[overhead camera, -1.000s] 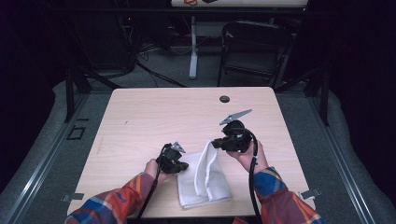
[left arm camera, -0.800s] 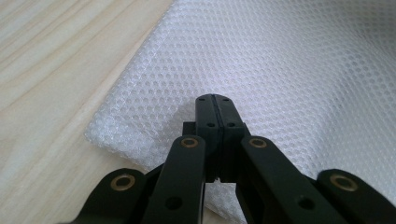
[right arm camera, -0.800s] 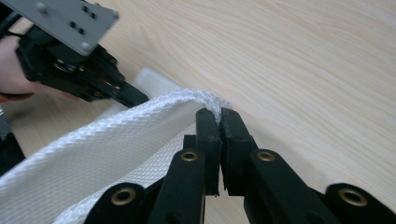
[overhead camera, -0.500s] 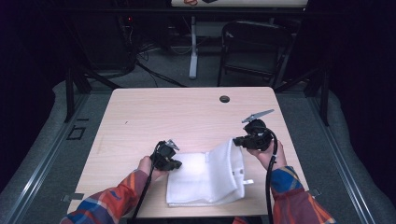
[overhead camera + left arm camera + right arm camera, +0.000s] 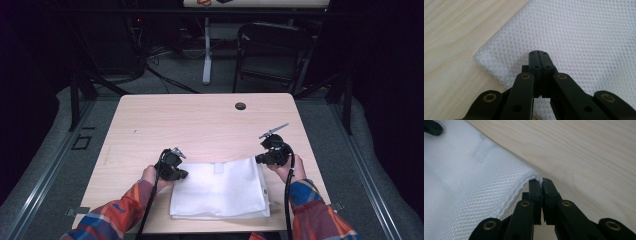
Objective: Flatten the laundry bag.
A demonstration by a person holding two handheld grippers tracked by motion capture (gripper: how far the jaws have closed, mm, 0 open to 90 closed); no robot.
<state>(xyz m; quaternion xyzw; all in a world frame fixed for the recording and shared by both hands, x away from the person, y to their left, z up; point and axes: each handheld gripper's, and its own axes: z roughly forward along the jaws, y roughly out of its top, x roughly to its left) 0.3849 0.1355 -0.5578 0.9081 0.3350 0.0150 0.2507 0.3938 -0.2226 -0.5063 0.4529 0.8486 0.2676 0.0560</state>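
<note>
White mesh cloth [image 5: 220, 187], right tool [image 5: 257, 160] pinching corner (lifted)

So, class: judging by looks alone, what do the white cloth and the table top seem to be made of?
White cloth: probably a synthetic mesh knit, matt; its surface is a regular grid of tiny holes, with a stitched edge. Table top: pale wood or wood-look laminate, smooth with a slight sheen; fine grain lines run along it, and which of the two is unclear.
</note>
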